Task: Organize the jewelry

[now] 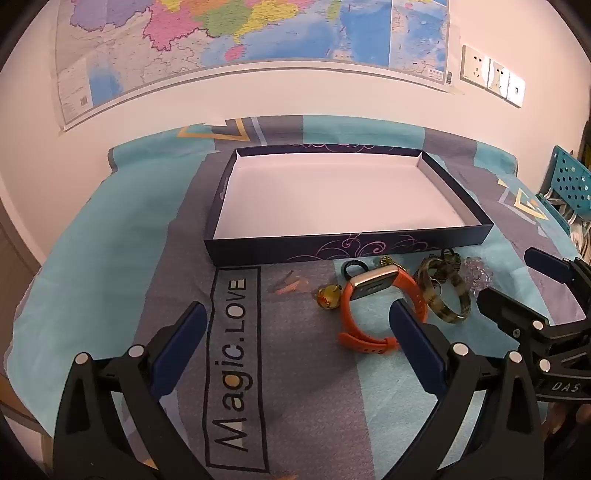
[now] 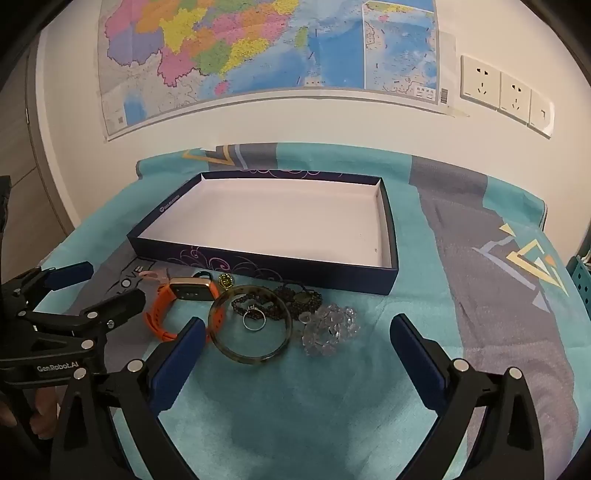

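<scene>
A shallow dark-blue box (image 1: pixel 351 246) with a white inside lies on the cloth; it also shows in the right wrist view (image 2: pixel 258 266). In front of it lies jewelry: an orange watch (image 1: pixel 373 295) (image 2: pixel 173 299), a greenish bangle (image 1: pixel 448 295) (image 2: pixel 251 352), a silver ring (image 2: pixel 254 320), dark beads (image 2: pixel 295 295), a clear crystal bracelet (image 2: pixel 328 328) (image 1: pixel 478 275), a gold charm (image 1: pixel 328 296). My left gripper (image 1: pixel 295 332) is open, its right finger beside the watch. My right gripper (image 2: pixel 295 343) is open around the bangle and crystals, above them.
A teal and grey cloth (image 1: pixel 110 258) printed "Magic.LOVE" covers the table. A wall with a map (image 1: pixel 240 33) and sockets (image 2: pixel 506 92) stands behind it. A blue perforated rack (image 1: pixel 570 181) is at the right edge.
</scene>
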`<move>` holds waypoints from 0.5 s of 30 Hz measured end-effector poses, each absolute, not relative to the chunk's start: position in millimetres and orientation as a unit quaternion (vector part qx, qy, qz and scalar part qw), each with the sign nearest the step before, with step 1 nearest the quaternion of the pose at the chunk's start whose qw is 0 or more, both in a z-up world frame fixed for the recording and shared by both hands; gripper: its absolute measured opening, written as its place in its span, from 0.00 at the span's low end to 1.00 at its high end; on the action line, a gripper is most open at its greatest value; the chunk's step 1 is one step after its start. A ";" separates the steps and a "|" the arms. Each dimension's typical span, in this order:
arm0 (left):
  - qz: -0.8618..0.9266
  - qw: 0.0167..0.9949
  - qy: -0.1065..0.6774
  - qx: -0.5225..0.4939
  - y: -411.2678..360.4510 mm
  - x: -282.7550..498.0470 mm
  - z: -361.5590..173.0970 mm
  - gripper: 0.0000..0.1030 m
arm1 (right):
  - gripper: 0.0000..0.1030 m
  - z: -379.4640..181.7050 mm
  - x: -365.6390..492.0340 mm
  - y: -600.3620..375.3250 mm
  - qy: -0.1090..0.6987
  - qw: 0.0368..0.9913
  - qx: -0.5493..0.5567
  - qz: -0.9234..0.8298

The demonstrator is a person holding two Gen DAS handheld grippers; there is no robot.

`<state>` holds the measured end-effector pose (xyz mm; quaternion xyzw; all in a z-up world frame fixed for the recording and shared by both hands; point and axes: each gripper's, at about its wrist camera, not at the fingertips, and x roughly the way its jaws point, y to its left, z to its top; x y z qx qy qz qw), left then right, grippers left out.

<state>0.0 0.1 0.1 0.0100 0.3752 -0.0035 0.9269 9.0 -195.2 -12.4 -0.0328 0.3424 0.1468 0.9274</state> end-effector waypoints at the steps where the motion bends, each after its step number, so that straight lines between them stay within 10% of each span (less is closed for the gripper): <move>1: -0.002 0.928 0.372 0.014 -0.5 -0.5 0.4 0.95 | 0.94 -12.1 9.5 -195.4 0.341 0.928 -0.034 0.146; 15: -0.002 0.926 0.376 0.010 0.3 -0.7 0.2 0.95 | 0.94 -15.1 6.3 -197.2 0.346 0.927 -0.029 0.143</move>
